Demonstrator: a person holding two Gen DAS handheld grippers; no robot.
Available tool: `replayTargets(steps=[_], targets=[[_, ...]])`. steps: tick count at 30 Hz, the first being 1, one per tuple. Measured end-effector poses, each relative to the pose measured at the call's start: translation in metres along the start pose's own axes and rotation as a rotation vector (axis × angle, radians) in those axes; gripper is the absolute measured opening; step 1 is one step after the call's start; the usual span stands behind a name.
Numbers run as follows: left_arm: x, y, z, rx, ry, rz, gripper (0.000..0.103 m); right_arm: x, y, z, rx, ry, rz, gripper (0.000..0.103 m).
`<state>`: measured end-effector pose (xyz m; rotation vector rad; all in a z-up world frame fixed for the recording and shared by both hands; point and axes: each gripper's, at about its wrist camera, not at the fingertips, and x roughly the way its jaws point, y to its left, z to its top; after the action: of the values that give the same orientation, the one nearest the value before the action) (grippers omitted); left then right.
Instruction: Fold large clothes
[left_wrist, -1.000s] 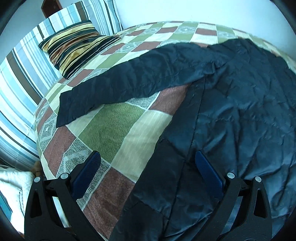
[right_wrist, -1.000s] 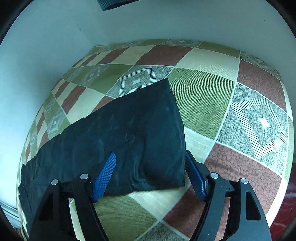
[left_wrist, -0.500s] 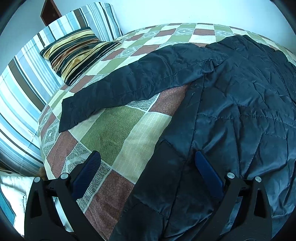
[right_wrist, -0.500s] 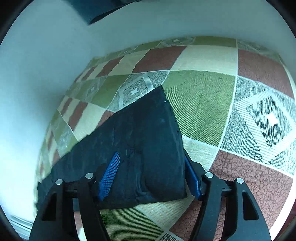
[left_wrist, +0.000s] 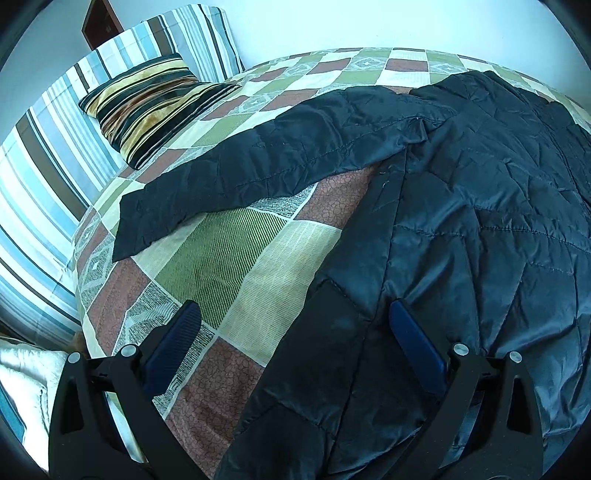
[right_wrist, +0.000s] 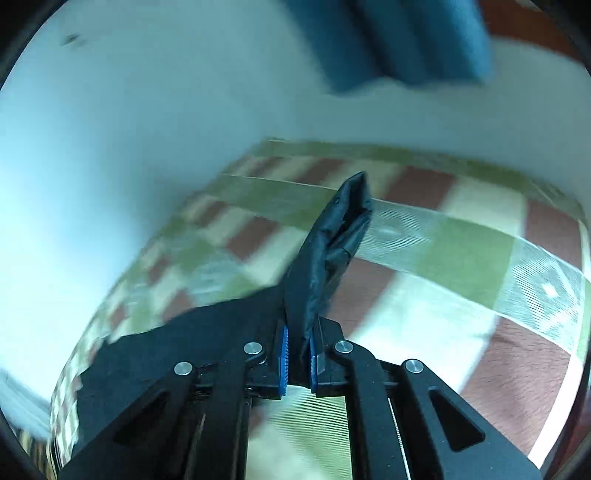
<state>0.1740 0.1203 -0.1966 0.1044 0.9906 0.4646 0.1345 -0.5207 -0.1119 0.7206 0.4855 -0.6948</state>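
Note:
A dark quilted jacket (left_wrist: 480, 221) lies spread on the checked bedspread (left_wrist: 229, 258), with one sleeve (left_wrist: 277, 162) stretched out to the left. My left gripper (left_wrist: 291, 306) hovers open over the jacket's near left edge, one finger above the bedspread and the other above the fabric. In the right wrist view my right gripper (right_wrist: 298, 332) is shut on the end of the other sleeve (right_wrist: 332, 243). That sleeve end stands bunched up from the jaws, raised off the bedspread (right_wrist: 461, 258). The right wrist view is blurred.
A striped pillow (left_wrist: 147, 103) leans at the far left against a striped headboard cushion (left_wrist: 44, 177). A pale wall (right_wrist: 110, 129) borders the bed on the far side. A blurred blue shape (right_wrist: 406, 37) hangs at the top of the right wrist view.
My right gripper has closed on the sleeve end and lifted it off the bed. The left gripper has stayed open in the same spot.

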Motion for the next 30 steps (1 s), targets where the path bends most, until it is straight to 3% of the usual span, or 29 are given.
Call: replayTargets(steps=[5,12,23,30], targets=[[0.004,0.002,-0.002,-0.014,0.002,-0.023,0.101,0.0,0.118,-0.022,-0.19,0.021,0.153,0.007],[0.008,0.002,-0.004,-0.021,-0.002,-0.04,0.101,0.025,0.266,-0.093,-0.425,0.111,0.307,0.006],[0.013,0.003,-0.008,-0.03,-0.015,-0.056,0.101,0.042,0.39,-0.219,-0.657,0.282,0.473,0.006],[0.015,0.003,-0.008,-0.039,-0.013,-0.071,0.101,0.065,0.426,-0.294,-0.781,0.415,0.465,0.006]])
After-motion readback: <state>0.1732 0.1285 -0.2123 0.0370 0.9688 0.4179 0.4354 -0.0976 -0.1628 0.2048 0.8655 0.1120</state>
